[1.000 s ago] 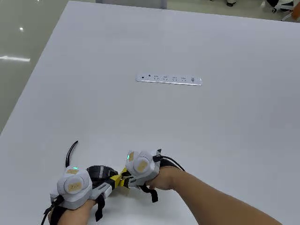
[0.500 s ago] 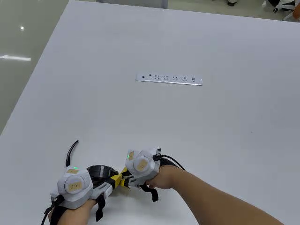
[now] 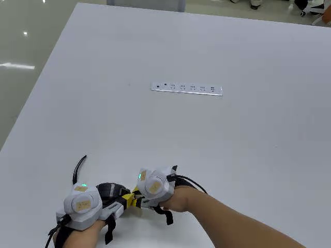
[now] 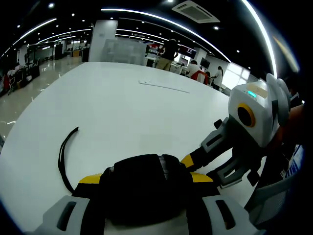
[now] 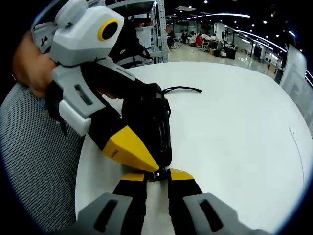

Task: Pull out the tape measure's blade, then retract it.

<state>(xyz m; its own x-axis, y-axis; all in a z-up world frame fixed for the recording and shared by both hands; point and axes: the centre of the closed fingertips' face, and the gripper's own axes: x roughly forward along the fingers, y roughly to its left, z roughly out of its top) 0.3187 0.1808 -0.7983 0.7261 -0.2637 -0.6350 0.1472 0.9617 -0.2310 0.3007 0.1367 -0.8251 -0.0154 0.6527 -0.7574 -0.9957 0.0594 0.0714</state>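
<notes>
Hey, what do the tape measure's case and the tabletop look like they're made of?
Tape measure case: likely black moulded plastic or rubber, matte, judging by its ribbed contours and dull highlights. Table: smooth white top, probably laminate or painted board. It shows a soft sheen and no grain, so what lies under the surface is unclear.

open-plan workspace hall: ceiling strip lights [image 4: 137, 12], glossy floor [image 3: 26, 51], white workbench [image 3: 217, 139].

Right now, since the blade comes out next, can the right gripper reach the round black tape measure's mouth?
Likely yes: the right gripper sits closed at the tape measure's mouth, nothing between, while the left gripper holds the case.
</notes>
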